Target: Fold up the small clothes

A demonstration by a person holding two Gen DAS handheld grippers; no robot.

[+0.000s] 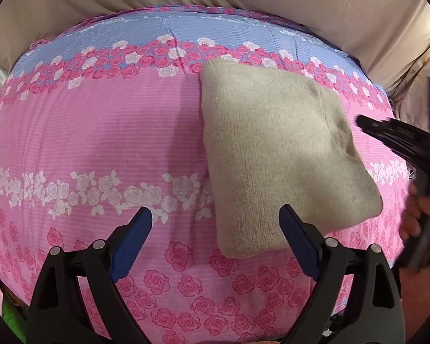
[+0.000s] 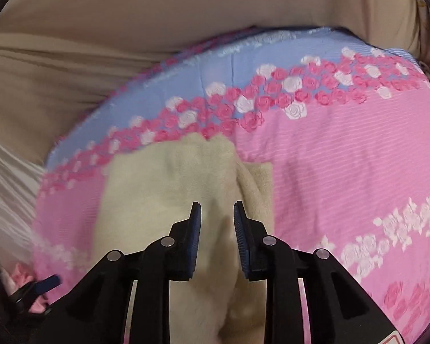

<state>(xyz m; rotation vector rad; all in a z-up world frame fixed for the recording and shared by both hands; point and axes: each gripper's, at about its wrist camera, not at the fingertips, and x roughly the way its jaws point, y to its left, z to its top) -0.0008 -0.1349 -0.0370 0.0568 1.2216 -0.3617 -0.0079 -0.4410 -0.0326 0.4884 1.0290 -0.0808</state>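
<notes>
A soft beige cloth [image 1: 275, 154], folded into a thick square, lies on the pink rose sheet [image 1: 100, 132] of the table. In the left view it sits toward 2 o'clock. The left gripper [image 1: 216, 223] is spread wide with nothing in it, just above the cloth's near edge. The right gripper [image 2: 216, 215] is a little apart over the cloth and grabs nothing.
</notes>
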